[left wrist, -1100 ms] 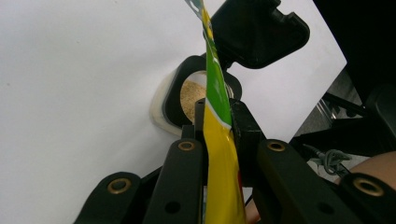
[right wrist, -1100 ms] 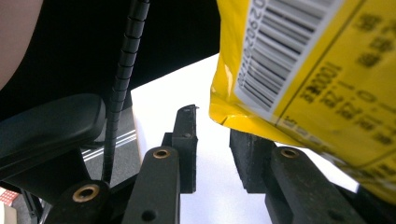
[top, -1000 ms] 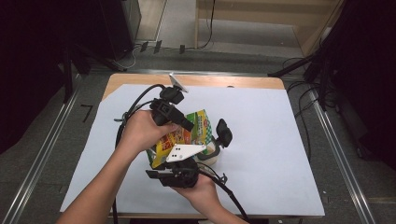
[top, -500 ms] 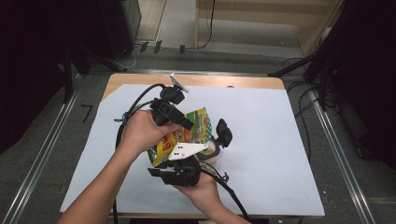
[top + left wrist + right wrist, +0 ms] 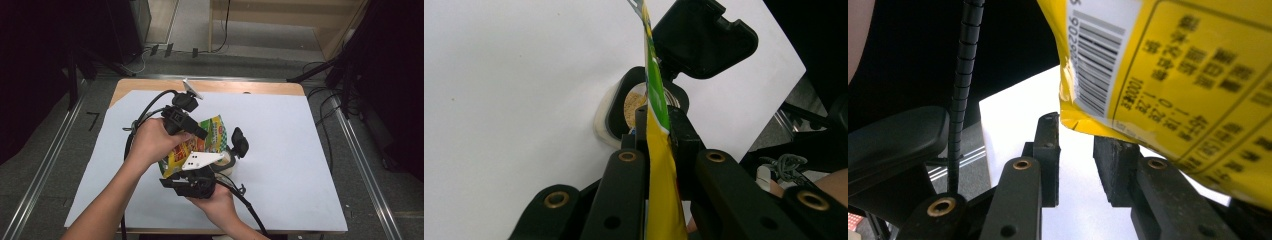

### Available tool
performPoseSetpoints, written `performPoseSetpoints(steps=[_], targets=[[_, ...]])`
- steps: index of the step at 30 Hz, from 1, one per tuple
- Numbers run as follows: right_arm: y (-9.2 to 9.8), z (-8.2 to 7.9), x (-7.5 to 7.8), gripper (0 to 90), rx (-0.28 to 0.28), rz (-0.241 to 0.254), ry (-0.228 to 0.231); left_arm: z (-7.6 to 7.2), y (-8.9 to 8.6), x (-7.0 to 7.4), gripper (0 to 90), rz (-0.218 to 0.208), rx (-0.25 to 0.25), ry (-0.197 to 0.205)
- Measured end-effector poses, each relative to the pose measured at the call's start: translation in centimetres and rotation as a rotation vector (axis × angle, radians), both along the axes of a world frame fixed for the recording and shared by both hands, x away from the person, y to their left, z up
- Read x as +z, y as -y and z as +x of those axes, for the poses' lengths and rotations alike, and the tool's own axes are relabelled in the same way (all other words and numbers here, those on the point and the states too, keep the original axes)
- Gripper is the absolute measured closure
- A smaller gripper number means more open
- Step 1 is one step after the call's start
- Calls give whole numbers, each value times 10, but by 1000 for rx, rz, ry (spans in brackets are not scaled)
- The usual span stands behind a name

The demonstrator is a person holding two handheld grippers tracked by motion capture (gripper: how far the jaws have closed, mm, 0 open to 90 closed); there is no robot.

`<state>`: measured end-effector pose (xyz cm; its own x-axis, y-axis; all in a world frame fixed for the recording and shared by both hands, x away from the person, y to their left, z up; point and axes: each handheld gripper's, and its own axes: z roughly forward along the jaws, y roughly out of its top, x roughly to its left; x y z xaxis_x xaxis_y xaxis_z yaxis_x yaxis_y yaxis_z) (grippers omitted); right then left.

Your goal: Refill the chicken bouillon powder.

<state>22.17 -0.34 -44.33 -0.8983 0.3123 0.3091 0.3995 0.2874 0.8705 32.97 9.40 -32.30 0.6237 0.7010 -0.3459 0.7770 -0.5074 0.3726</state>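
high view: on a white sheet over a wooden table, the left gripper tilts a yellow-green pouch over a small jar at its 4 o'clock; dark room beyond.

left gripper view: jaws clamp the pouch; open jar at 12 o'clock. a tilt off-centre could spill contents.

right gripper view: right gripper jaws part-open, empty, pouch at 1 o'clock.

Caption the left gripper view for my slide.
Left hand-held gripper clamps a yellow-green packet edge-on above an open container on white paper.
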Motion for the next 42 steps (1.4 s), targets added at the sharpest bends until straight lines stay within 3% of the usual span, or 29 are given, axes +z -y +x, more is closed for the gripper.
performPoseSetpoints(steps=[42], targets=[[1,0,1,765,-4,-1,4,0,1,0,864,-4,-6,1]])
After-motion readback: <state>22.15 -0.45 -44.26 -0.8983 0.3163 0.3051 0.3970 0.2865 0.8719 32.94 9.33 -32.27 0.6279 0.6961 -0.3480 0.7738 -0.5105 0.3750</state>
